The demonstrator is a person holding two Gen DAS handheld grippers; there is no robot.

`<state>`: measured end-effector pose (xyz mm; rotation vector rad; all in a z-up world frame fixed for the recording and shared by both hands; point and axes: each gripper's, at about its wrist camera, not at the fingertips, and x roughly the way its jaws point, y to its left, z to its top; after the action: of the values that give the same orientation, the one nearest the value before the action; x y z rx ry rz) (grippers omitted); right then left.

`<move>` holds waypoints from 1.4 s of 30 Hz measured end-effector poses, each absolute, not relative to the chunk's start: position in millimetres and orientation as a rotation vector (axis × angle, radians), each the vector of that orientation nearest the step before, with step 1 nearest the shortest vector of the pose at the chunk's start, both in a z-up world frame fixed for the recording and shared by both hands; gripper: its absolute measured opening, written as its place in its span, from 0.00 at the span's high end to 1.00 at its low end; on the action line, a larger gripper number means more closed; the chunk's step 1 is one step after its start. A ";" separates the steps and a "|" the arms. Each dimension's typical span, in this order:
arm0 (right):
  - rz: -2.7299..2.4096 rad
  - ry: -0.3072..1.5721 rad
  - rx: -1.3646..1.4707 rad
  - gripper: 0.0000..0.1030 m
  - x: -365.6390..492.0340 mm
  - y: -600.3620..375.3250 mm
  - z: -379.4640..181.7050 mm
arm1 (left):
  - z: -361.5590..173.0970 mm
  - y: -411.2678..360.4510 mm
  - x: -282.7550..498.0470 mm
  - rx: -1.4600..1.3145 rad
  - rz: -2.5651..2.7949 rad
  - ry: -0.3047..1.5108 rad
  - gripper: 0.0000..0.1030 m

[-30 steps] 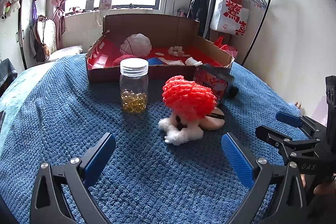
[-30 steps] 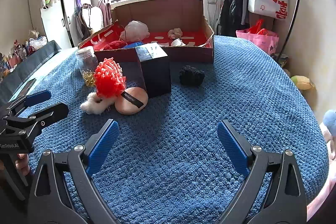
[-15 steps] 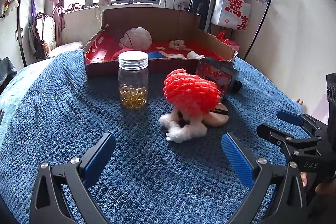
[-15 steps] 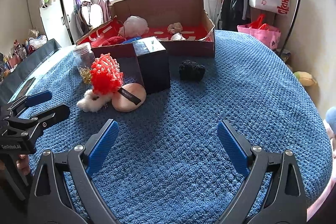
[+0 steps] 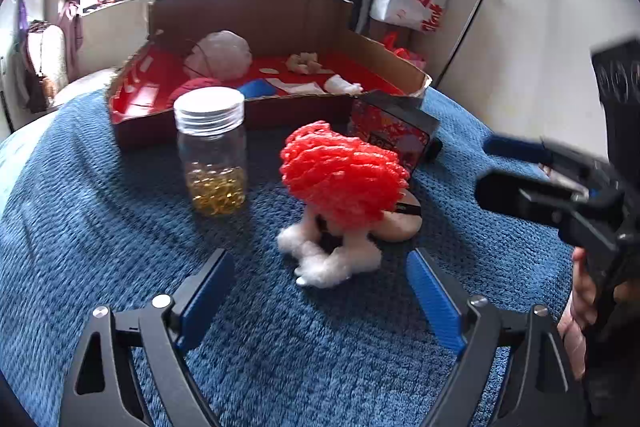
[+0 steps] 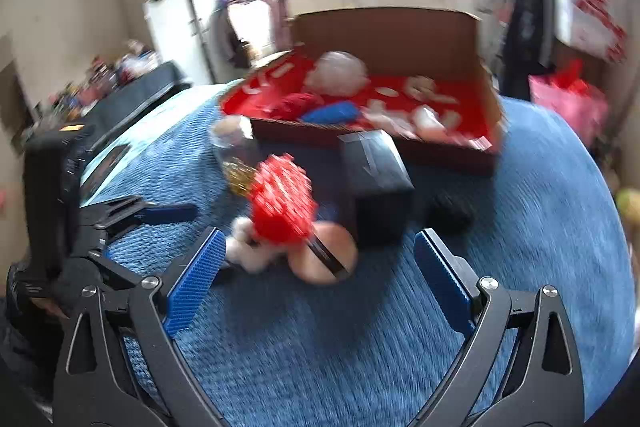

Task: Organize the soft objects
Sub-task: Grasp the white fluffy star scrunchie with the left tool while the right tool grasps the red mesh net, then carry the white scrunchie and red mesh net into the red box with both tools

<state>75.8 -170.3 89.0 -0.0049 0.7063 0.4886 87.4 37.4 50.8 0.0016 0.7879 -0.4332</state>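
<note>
Bare blanket (image 5: 120, 247) before the red puff (image 5: 340, 179); jar (image 5: 212, 155) left, black box (image 6: 376, 183) right

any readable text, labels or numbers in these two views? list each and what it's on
Red Chinese characters on the white bag hanging on the clothes rack: large, but cropped and too blurred to quote.
Band across the beige puff: print too blurred to read.
Red-patterned face of the black box: a small label, unreadable.
White markings on the red lining of the cardboard box: illegible.
Jar: no label.
</note>
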 end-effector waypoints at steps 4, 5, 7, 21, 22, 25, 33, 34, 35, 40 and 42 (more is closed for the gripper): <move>0.600 0.717 -0.085 0.08 92.6 -144.3 99.5 | 47.2 31.0 97.0 0.020 -0.479 0.816 0.22; 0.619 0.723 -0.098 0.10 96.1 -138.3 100.2 | 45.9 29.4 99.1 0.025 -0.483 0.822 0.23; 0.660 0.741 -0.121 0.15 104.5 -127.3 99.5 | 42.5 26.1 103.6 0.030 -0.498 0.834 0.27; 0.703 0.841 -0.245 0.69 124.0 -98.6 70.7 | 36.9 31.4 115.0 -0.022 -0.526 0.861 0.42; 0.704 0.833 -0.233 0.70 122.0 -101.4 73.1 | 38.9 31.7 113.3 -0.021 -0.528 0.853 0.42; 0.699 0.793 -0.190 0.70 114.5 -112.3 86.7 | 45.4 34.3 107.4 -0.024 -0.530 0.827 0.42; 0.618 0.709 -0.052 0.70 89.2 -158.0 113.9 | 59.2 54.7 93.7 -0.048 -0.501 0.779 0.42; 0.607 0.706 -0.031 0.70 86.6 -164.6 114.9 | 60.7 57.1 92.5 -0.051 -0.497 0.773 0.42; 0.596 0.702 -0.016 0.70 85.3 -169.3 115.9 | 62.2 59.1 91.2 -0.053 -0.493 0.767 0.42; 0.553 0.705 0.023 0.70 74.8 -187.0 113.4 | 68.7 67.3 85.5 -0.060 -0.481 0.742 0.42; 0.541 0.713 0.031 0.70 71.3 -190.6 109.4 | 70.6 69.8 82.7 -0.059 -0.479 0.736 0.42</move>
<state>71.3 -190.6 109.4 0.0309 0.7134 0.5414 82.7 69.8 70.6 -0.0590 0.7364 -0.4789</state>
